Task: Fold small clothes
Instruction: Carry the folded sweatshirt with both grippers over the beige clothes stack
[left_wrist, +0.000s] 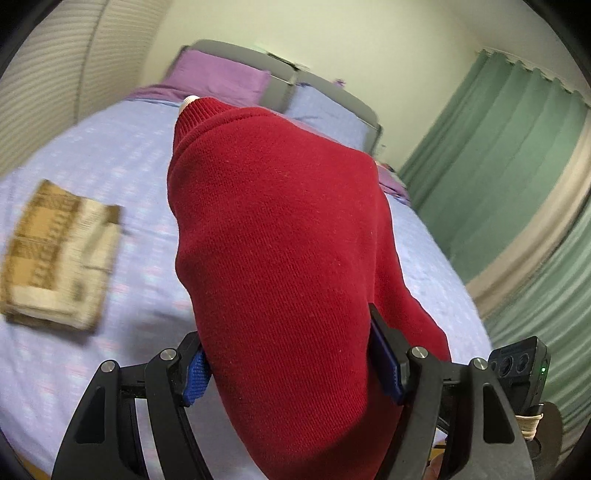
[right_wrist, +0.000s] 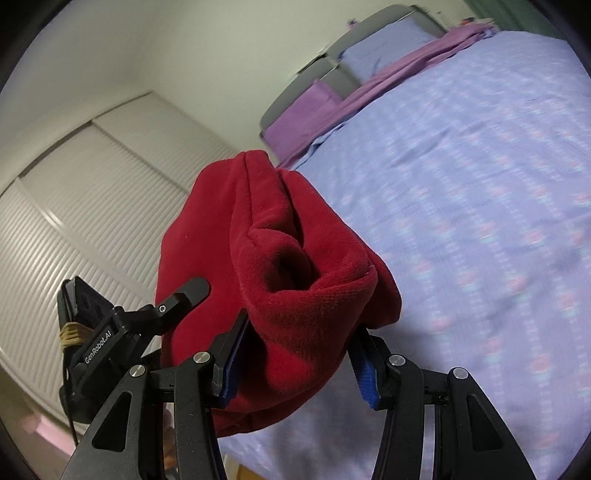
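While both wrist views showed motion blur in the background, we noted the red garment (left_wrist: 280, 229) bunched between the left tongs (left_wrist: 295, 369), its knit bulk filling the gap and the blue pads (left_wrist: 197, 376) pressed against it on either side. Its ribbed hem or cuff pointed away from the camera, raised above the bed (left_wrist: 110, 155). We recorded the same red garment (right_wrist: 295, 266) in the right wrist view, folded over on itself with a rolled hollow facing the lens, and clamped by the right tongs (right_wrist: 299, 365) at a middling width, both blue pads (right_wrist: 364, 380) touching cloth. The garment hung clear of the lilac patterned bedspread in both views.

On the bed, to the left in the left view, lay a folded brown-and-cream cloth (left_wrist: 55, 254), blurred, well apart from the red garment. Purple pillows (left_wrist: 218, 75) sat at the grey headboard (left_wrist: 332, 92). Green curtains (left_wrist: 498, 166) hung at the right; white louvred doors (right_wrist: 92, 206) stood behind the right tongs' side.
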